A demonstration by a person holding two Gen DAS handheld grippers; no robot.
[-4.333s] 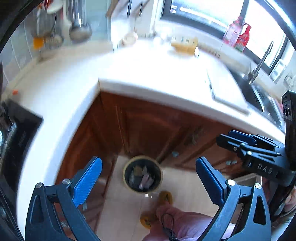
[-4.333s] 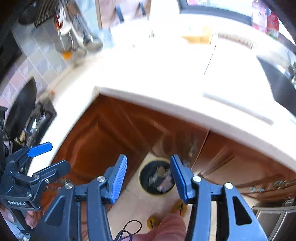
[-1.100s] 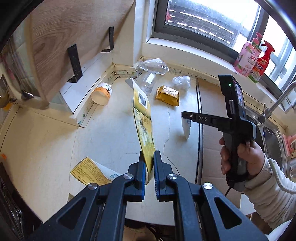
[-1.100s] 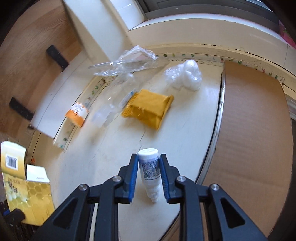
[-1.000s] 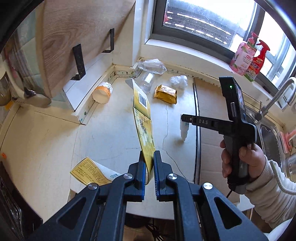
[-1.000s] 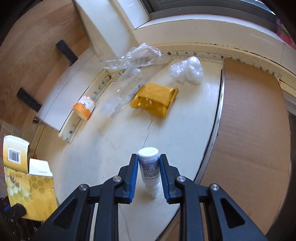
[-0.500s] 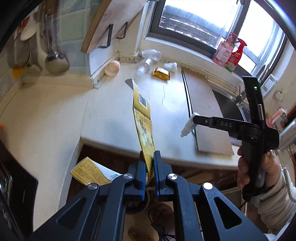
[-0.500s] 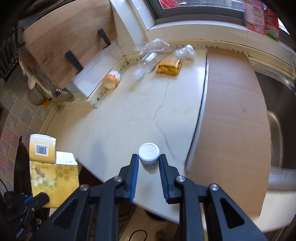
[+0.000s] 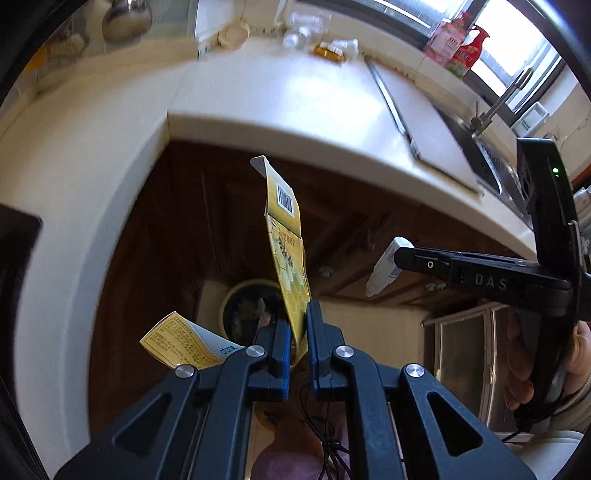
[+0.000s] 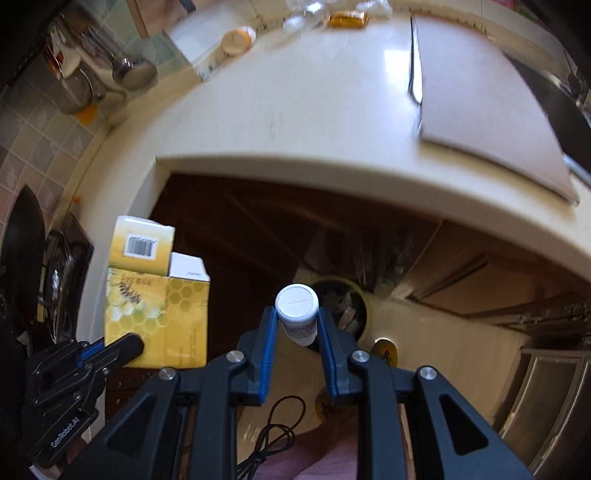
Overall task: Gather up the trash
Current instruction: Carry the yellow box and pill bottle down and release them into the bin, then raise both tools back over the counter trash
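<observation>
Two grippers are hanging past the counter's (image 9: pixel 280 96) front edge, above one round bin (image 9: pixel 236 299) on the floor by the dark cabinet doors. One left gripper (image 9: pixel 297 332) is pinching a flattened yellow carton (image 9: pixel 288 258), jaws nearly together. One right gripper (image 10: pixel 297 325) is clamping a small white bottle (image 10: pixel 297 306), jaws narrowly parted. One gold packet (image 10: pixel 349 18), one clear bottle (image 10: pixel 303 18) and one cup (image 10: pixel 236 40) are lying at the counter's far edge.
</observation>
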